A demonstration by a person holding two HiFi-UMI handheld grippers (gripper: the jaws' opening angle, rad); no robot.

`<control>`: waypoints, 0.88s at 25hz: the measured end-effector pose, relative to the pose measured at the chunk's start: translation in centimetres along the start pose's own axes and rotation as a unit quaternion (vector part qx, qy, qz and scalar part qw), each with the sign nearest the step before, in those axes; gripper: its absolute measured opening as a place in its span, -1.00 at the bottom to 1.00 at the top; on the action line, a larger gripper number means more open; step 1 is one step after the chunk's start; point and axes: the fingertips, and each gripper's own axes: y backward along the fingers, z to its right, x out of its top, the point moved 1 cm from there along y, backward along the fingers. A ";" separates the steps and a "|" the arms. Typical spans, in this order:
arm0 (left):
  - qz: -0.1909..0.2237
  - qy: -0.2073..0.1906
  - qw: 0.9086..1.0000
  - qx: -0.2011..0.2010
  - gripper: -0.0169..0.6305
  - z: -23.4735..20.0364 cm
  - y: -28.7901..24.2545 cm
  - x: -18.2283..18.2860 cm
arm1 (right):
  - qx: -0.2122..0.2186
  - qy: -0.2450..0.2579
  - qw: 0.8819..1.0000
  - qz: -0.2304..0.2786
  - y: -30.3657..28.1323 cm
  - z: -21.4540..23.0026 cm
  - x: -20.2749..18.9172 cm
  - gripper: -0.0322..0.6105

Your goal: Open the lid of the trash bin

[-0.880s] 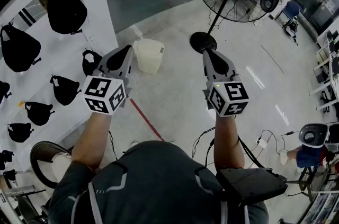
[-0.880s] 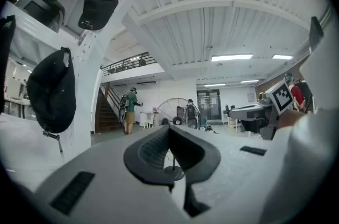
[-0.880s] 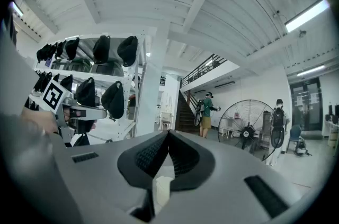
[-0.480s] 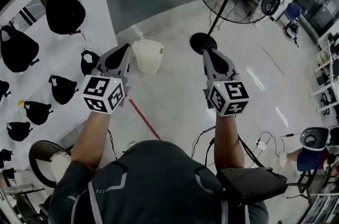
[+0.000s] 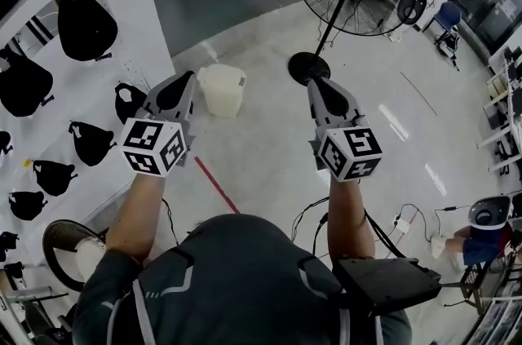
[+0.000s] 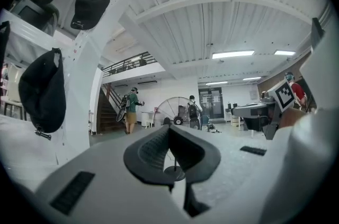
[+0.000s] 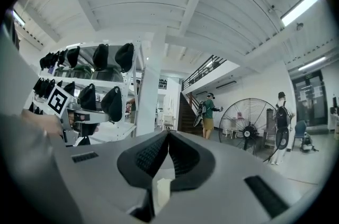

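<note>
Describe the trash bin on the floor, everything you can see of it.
The trash bin is a small cream-white tub, plastic by the look, with walls that narrow slightly toward the base and a lid lying shut on top. It stands upright on the grey floor, near the foot of the white shelf unit. The left gripper and the right gripper are held up short of it, and nothing appears to touch it.

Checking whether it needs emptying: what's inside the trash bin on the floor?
Only the outside shows: the cream bin stands on the floor with its lid down over the top. Whatever is inside is covered by that lid.
</note>
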 end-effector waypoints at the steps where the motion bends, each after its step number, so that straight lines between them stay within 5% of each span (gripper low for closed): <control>1: -0.001 -0.001 1.000 0.000 -0.92 0.4 -0.3 0.0 | -0.001 -0.002 1.000 0.002 0.3 0.5 -0.1 -0.82; 12: -0.014 -0.003 1.000 0.011 -0.92 6.1 -3.7 -0.8 | 0.021 -0.009 1.000 0.004 4.0 5.7 -2.0 -0.82; 22: -0.010 0.003 1.000 -0.023 -0.92 5.6 -10.2 -2.1 | 0.001 -0.026 1.000 -0.004 -0.8 9.8 -3.7 -0.82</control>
